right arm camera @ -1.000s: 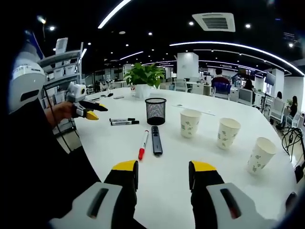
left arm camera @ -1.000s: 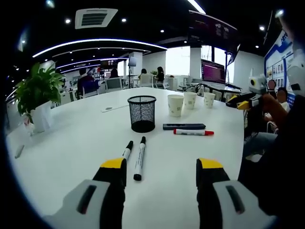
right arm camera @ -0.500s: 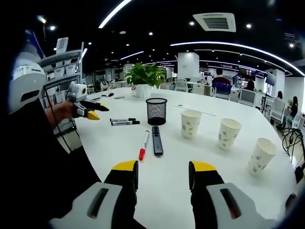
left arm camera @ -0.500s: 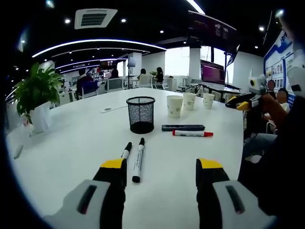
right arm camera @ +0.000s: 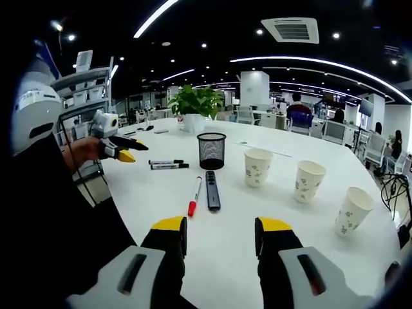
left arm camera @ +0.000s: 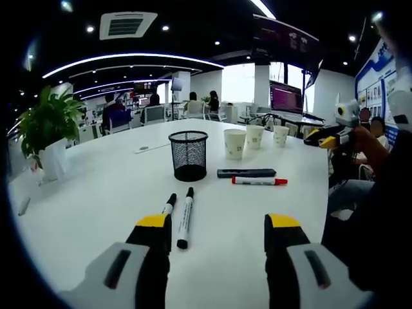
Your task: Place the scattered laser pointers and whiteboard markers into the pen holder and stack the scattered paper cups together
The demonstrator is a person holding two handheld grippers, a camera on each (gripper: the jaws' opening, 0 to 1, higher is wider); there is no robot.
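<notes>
On the white table (left arm camera: 90,193) stands a black mesh pen holder (left arm camera: 188,155) (right arm camera: 211,150). Two black-and-white markers (left arm camera: 183,217) (right arm camera: 166,164) lie side by side in front of my left gripper (left arm camera: 217,232), which is open and empty above the table. A dark laser pointer (left arm camera: 246,172) (right arm camera: 212,189) and a red-capped marker (left arm camera: 259,181) (right arm camera: 194,196) lie right of the holder. Three paper cups (left arm camera: 235,143) (right arm camera: 257,167) (right arm camera: 308,181) (right arm camera: 353,209) stand upright in a row. My right gripper (right arm camera: 217,238) is open and empty, and appears in the left gripper view (left arm camera: 329,136) at the far right.
A potted plant (left arm camera: 46,135) (right arm camera: 194,106) stands at the table's far-left side. The table's round edge (right arm camera: 122,212) runs close to the person's dark sleeve (right arm camera: 58,212). Office desks, chairs and seated people fill the background.
The left view has crept slightly; the markers and holder sit a touch further left and lower. Nothing on the table has moved, and both grippers remain open.
</notes>
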